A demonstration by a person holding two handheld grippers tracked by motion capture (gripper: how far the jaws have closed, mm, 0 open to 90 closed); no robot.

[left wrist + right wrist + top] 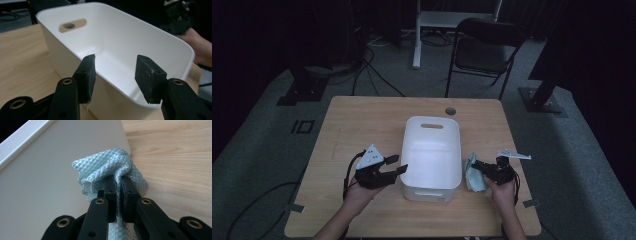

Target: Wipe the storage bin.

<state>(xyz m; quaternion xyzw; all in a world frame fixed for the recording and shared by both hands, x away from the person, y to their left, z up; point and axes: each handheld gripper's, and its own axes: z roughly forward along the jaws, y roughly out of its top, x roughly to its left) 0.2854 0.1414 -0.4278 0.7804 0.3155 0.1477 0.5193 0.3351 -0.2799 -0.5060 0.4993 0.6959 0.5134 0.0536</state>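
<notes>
The table point(362, 120) is the biggest thing in the high view, a light wooden top with a round cable hole point(450, 110) near its far edge. A white bin point(432, 150) stands at its middle, open side up, with a slot handle in its far wall. The floor beyond holds a dark folding chair point(484, 50), a white stand and loose cables.

The left gripper point(395, 165) sits just left of the bin, jaws parted about halfway with nothing between them. The left gripper view gives what the high view cannot: the pads point(87, 77) hang over the near rim of the bin point(120, 37), and the bare white inside is seen between them. Far off in that view the other hand and its gripper are seen past the far rim.

The right gripper point(477, 166) is just right of the bin, clamped on a pale blue cloth point(473, 175). The right gripper view shows the grip closely: the jaws pinch a bunched fold of the quilted cloth point(107, 165), which presses against the bin's outer wall point(37, 182), with bare table point(175, 157) to the other side.

The bin stands between the two grippers. Bare wood lies on the far and left parts of the table; the right gripper works in the narrower strip between the bin and the right edge.
</notes>
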